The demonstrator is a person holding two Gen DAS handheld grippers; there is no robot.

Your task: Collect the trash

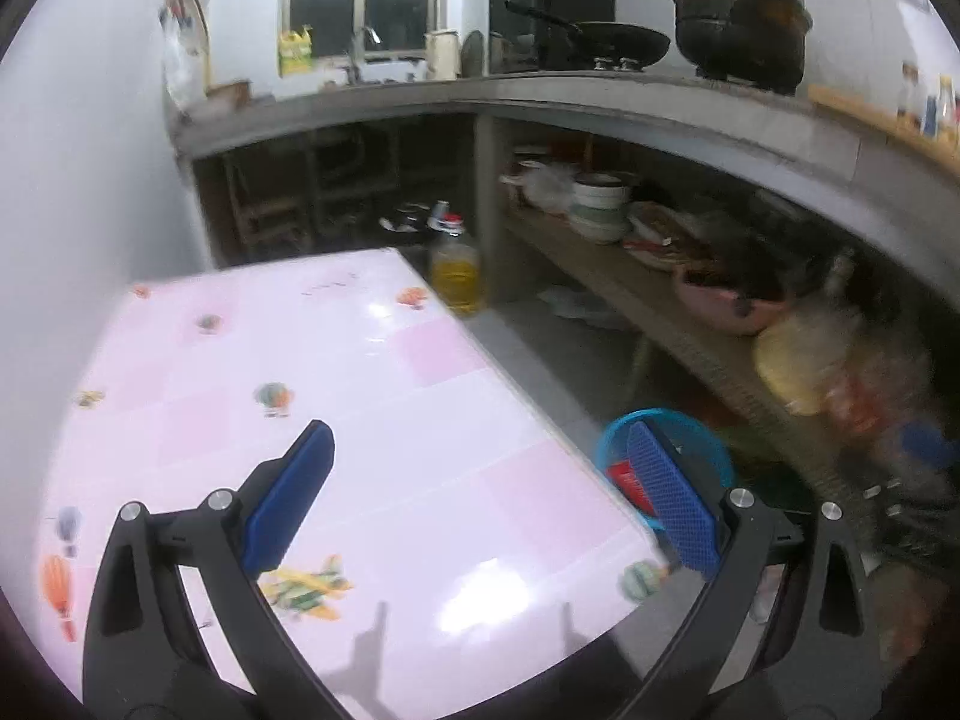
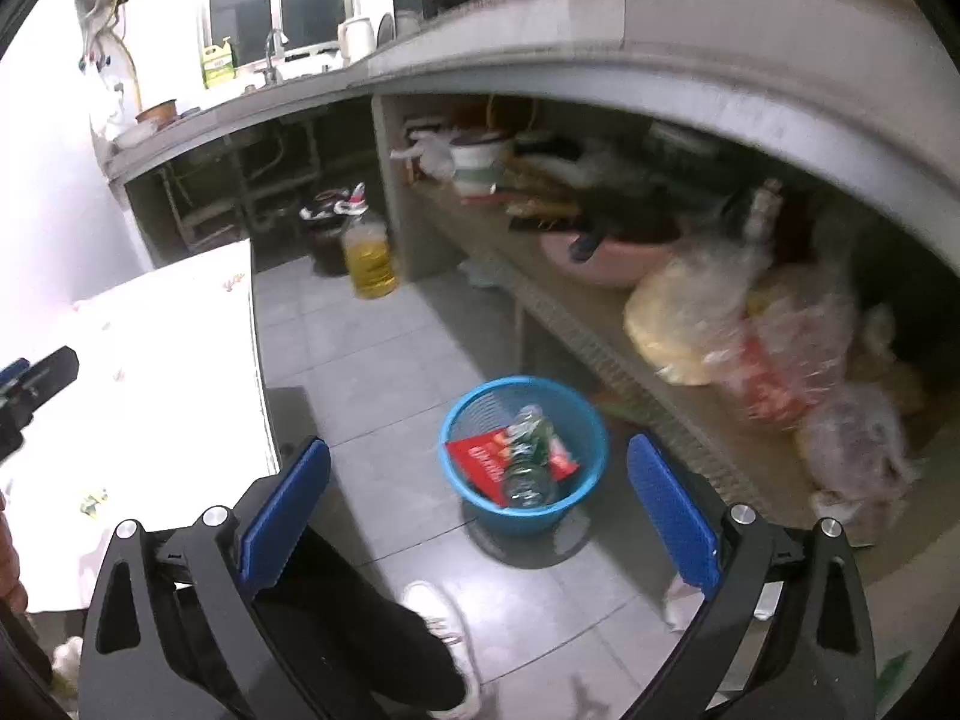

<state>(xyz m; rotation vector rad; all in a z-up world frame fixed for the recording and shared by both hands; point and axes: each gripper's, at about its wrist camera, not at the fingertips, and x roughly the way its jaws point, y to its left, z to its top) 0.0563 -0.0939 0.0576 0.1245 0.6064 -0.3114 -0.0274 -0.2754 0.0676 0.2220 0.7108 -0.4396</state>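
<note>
A blue plastic bin (image 2: 522, 504) stands on the grey tiled floor; inside it lie a red packet (image 2: 483, 461) and a clear plastic bottle (image 2: 528, 468). My right gripper (image 2: 480, 498) hovers above the bin, open, with nothing between its blue pads. My left gripper (image 1: 480, 489) is open and empty over the right edge of the pink table (image 1: 372, 420). Past that edge the blue bin (image 1: 696, 438) and the red packet (image 1: 627, 483) show partly, behind the right finger. The tip of the left gripper (image 2: 42, 375) shows at the left edge of the right wrist view.
A concrete counter (image 2: 540, 54) runs along the wall, with a lower shelf (image 2: 600, 330) full of bowls and plastic bags. A yellow oil jug (image 2: 367, 261) stands on the floor by the counter post. A person's leg and white shoe (image 2: 444, 630) are beside the bin.
</note>
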